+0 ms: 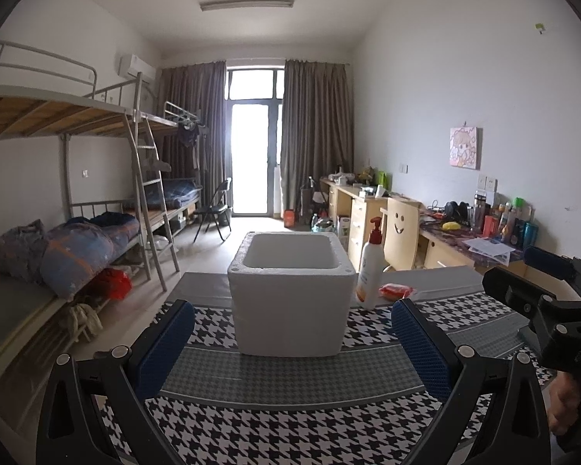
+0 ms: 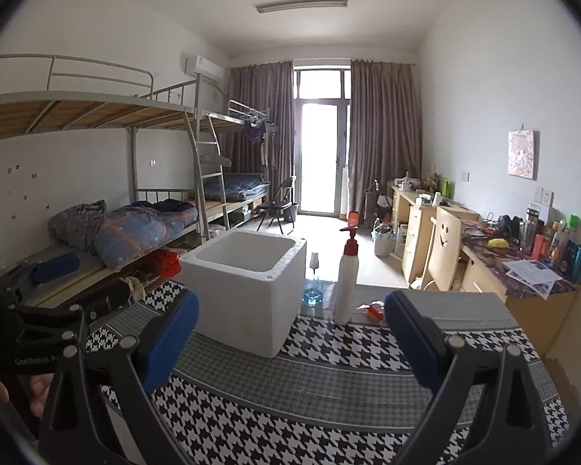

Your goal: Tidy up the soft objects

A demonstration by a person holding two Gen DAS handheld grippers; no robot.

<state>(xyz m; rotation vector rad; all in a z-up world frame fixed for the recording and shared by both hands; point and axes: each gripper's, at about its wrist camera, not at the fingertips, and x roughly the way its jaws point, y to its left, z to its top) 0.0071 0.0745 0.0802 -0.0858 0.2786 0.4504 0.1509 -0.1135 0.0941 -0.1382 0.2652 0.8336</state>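
1. Claw state first: my left claw (image 1: 290, 343) stands wide and holds nothing; my right claw (image 2: 290, 343) is just as wide and bare.
2. Straight ahead of my left claw sits the white foam box (image 1: 290, 290) on the houndstooth surface (image 1: 290, 426), open at the top and, from what I see, with nothing in it.
3. Beyond my right claw, past the pump bottle (image 2: 346, 283), lies a small red packet (image 2: 375, 310), flat on the surface; a blue spray bottle (image 2: 313, 286) stands behind the box.
4. I judge the packet soft, light and crinkly, likely slippery in its wrapper, so I would pinch it across its short width, near the middle.
5. I think the foam box is light and dents easily, so it may slide if nudged.
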